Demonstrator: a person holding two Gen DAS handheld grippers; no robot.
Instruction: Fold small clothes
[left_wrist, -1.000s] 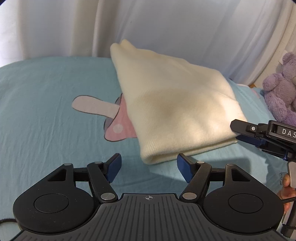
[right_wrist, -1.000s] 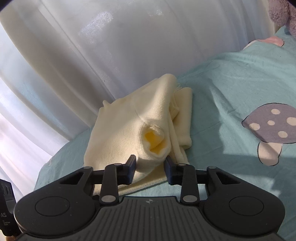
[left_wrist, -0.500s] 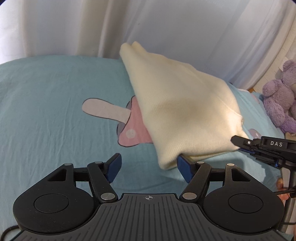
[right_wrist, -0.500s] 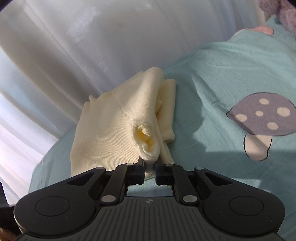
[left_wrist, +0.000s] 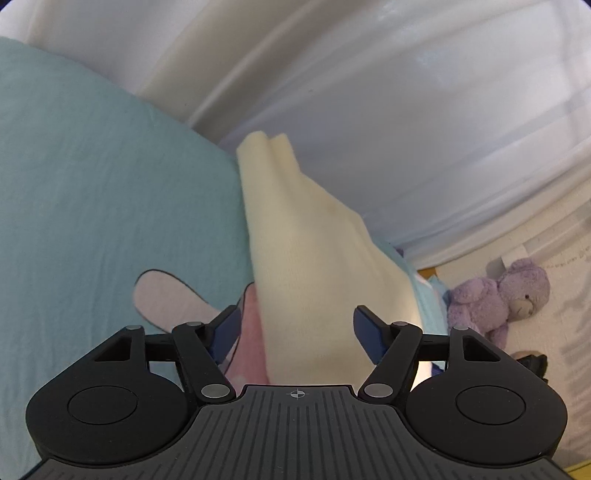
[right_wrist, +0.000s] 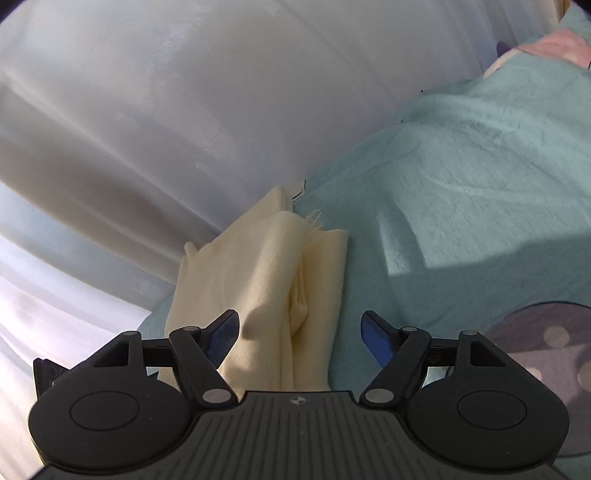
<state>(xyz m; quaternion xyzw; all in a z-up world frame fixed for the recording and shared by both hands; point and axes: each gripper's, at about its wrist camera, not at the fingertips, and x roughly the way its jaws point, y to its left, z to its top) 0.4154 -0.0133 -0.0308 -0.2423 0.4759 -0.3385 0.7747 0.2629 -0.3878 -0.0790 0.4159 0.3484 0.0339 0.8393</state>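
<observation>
A cream knitted garment (left_wrist: 310, 266) lies folded on the light blue bedsheet (left_wrist: 92, 184), running from between my left fingers away toward the curtain. My left gripper (left_wrist: 295, 332) is open, its jaws wide on either side of the garment's near end. In the right wrist view the same garment (right_wrist: 266, 280) lies in narrow folded layers. My right gripper (right_wrist: 300, 334) is open, jaws apart over the garment's near end, gripping nothing.
White curtains (left_wrist: 369, 92) hang close behind the bed. A purple teddy bear (left_wrist: 498, 299) sits at the right. Mushroom prints mark the sheet (left_wrist: 173, 299), (right_wrist: 546, 332).
My right gripper closed on the garment's corner half a second ago and has now opened and let go. Both grippers moved closer over the garment, which now looks narrower.
</observation>
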